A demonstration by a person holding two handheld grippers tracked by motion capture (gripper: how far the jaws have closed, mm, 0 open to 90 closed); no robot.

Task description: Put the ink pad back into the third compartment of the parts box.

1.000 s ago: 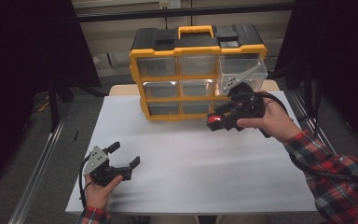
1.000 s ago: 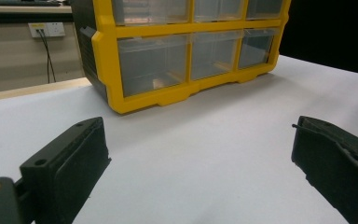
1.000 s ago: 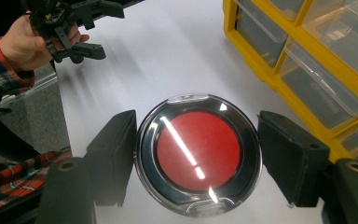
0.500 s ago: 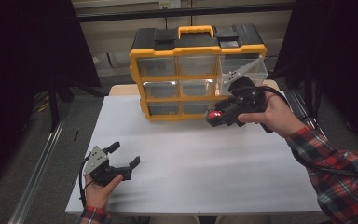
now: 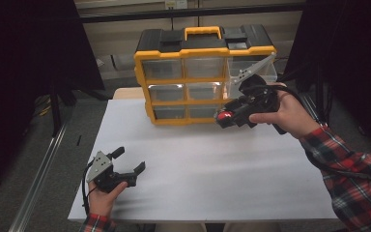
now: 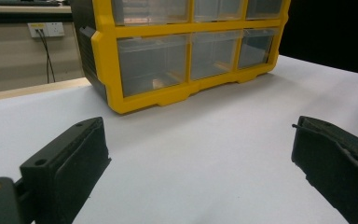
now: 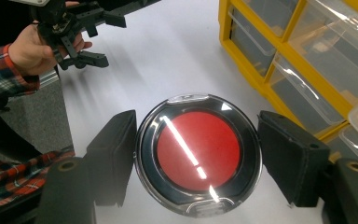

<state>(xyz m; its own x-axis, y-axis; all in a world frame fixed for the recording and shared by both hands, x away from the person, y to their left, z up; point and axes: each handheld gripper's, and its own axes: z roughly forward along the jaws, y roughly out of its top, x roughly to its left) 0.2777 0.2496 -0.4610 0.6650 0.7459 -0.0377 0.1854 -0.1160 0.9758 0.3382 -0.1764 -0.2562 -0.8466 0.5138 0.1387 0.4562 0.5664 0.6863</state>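
Note:
My right gripper (image 7: pixel 196 135) is shut on a round compact (image 7: pixel 198 151) with a red centre and a glossy black rim, one pad against each side. In the high view that gripper (image 5: pixel 224 117) hangs just in front of the right end of a yellow-and-black drawer organiser (image 5: pixel 188 79), with the compact (image 5: pixel 223 116) showing as a red spot. The organiser's top right clear drawer (image 5: pixel 258 72) stands pulled out behind the hand. My left gripper (image 5: pixel 129 159) rests open on the white table near its front left, with nothing between its jaws (image 6: pixel 200 154).
The organiser (image 6: pixel 105 56) stands at the back of the white table (image 5: pixel 212 169), with its clear drawers (image 7: pixel 307 70) facing me. A metal rail (image 5: pixel 38 188) runs along the floor to the left. Dark curtains hang on both sides.
My right gripper has drifted slightly left and up with the compact still held. The left gripper has stayed where it was.

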